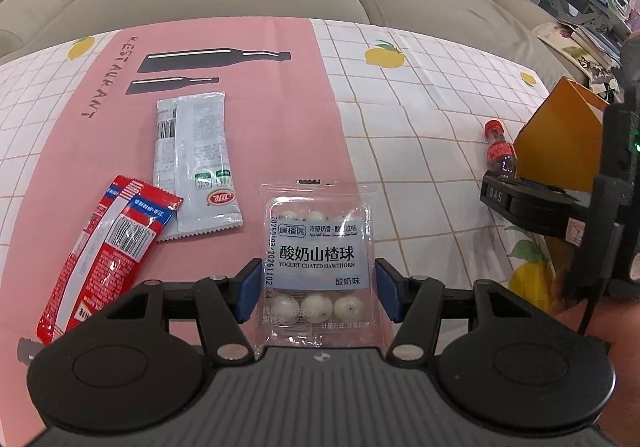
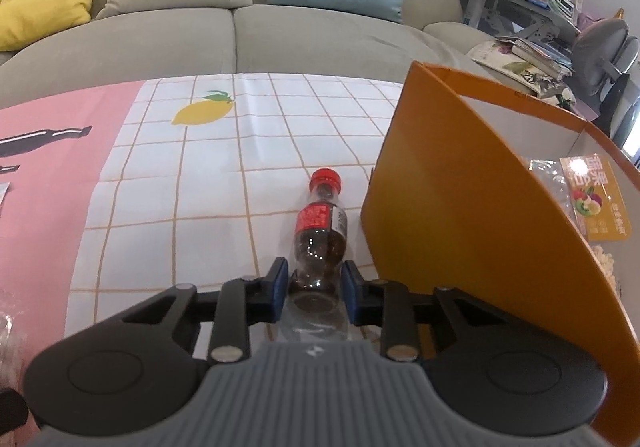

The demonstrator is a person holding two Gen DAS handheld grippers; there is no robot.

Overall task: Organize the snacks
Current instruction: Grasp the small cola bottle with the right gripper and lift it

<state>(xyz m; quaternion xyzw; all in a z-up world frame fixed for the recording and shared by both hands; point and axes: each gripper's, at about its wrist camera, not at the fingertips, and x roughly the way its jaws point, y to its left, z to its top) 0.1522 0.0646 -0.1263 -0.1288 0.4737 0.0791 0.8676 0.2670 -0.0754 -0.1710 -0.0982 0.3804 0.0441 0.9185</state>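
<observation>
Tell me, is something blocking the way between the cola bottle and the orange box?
Nothing visible does. The small cola bottle lies beside the orange box, held by the right gripper; only the box's near wall must be cleared.

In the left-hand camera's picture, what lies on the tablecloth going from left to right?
Red striped foil snack packet → grey-white foil sachet → clear bag of white yogurt-coated hawthorn balls → small red-capped cola bottle → orange cardboard box.

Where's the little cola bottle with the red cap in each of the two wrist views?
Left wrist: cola bottle at the right edge, lying by the orange box.
Right wrist: cola bottle at centre, its base between the right gripper's pads.
Shared landmark: the orange box.
</observation>
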